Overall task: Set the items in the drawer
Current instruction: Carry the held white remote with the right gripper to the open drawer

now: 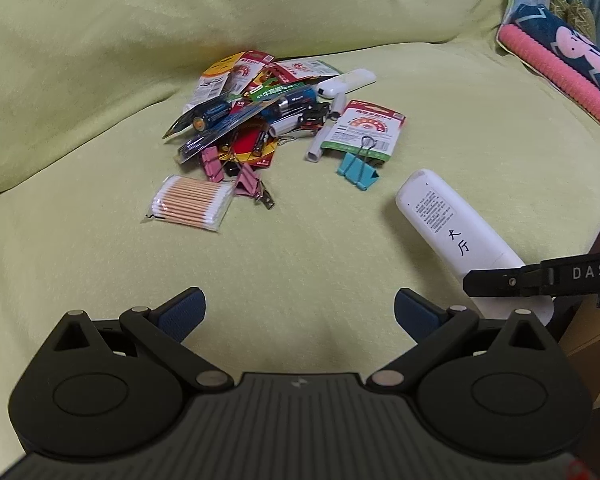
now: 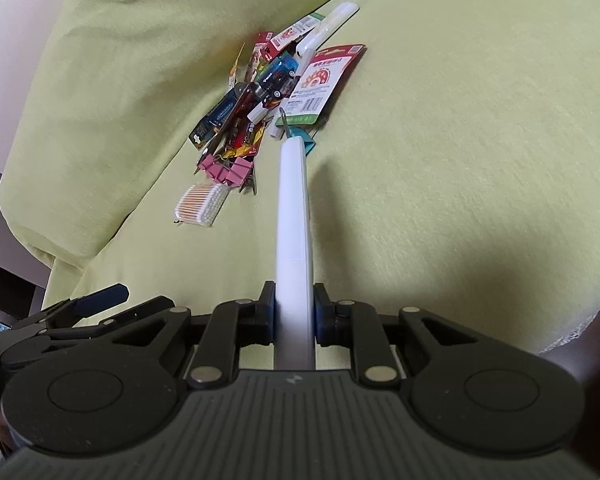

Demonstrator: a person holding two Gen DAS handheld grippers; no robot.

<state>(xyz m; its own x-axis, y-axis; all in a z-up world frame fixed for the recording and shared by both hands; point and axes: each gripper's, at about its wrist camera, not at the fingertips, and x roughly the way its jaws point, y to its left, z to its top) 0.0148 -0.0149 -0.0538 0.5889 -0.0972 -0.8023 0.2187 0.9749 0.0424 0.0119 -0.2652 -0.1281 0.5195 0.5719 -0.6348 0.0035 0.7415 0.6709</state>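
Clamped between the blue pads of the right hand-held gripper (image 2: 294, 316) is a white remote (image 2: 294, 216), gripped near one end and held edge-up, so its long body sticks out well past the grip. Beside it, the left hand-held gripper (image 1: 300, 312) hovers over the sofa (image 1: 340, 240) with its fingers wide apart and nothing between them.

Farther out, toward the sofa's back edge, lies the pile (image 1: 260, 112): battery packs, carded packets, loose batteries, pink clips (image 1: 236, 176), a blue clip (image 1: 358, 174), a bag of cotton swabs (image 1: 192, 204), and a second remote (image 1: 346, 82). No drawer shows in either view.

Judging by the grip, the risk is leverage: with so much of the remote hanging free, a quick swing or a knock on a drawer edge could twist it out of the pads. Its smooth plastic shell would help it slip.

Handwritten on the remote's back is "大厅", below a printed label too small to read. "DAS" shows on the right gripper's side. The packets' Chinese print is too small to make out.
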